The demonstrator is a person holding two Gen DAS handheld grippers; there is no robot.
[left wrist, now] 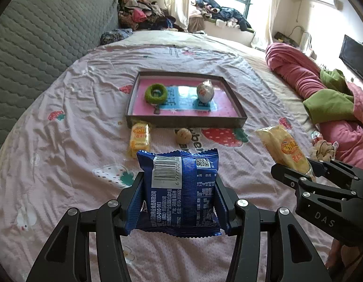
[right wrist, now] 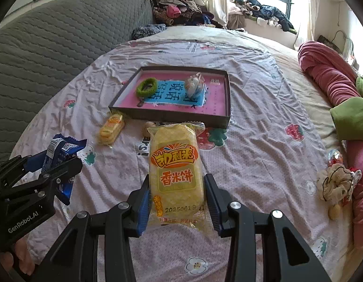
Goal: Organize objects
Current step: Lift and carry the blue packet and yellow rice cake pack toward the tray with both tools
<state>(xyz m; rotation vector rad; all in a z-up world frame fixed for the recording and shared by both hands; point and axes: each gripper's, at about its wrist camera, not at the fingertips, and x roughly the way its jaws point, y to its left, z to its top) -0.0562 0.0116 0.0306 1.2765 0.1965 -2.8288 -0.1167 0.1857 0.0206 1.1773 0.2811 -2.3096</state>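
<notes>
My left gripper point(left wrist: 179, 199): clamped on blue packet point(left wrist: 179, 188), held above the bedsheet point(left wrist: 64, 141). My right gripper point(right wrist: 176, 199): clamped on rice cracker pack point(right wrist: 175, 171), also aloft. Tray point(left wrist: 186, 121) ahead: green ring point(left wrist: 156, 93), wrapped ball point(left wrist: 205, 91) inside. Before the tray, on sheet: small yellow pack point(left wrist: 139, 138), round cookie point(left wrist: 183, 135).

Glossy blue foil packet point(left wrist: 179, 188), wrinkled cloth sheet point(left wrist: 75, 108)

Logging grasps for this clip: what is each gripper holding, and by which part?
Left gripper: blue snack packet, clamped across its lower side edges. Right gripper: yellow rice-cracker packet, gripped near its bottom end.
</notes>
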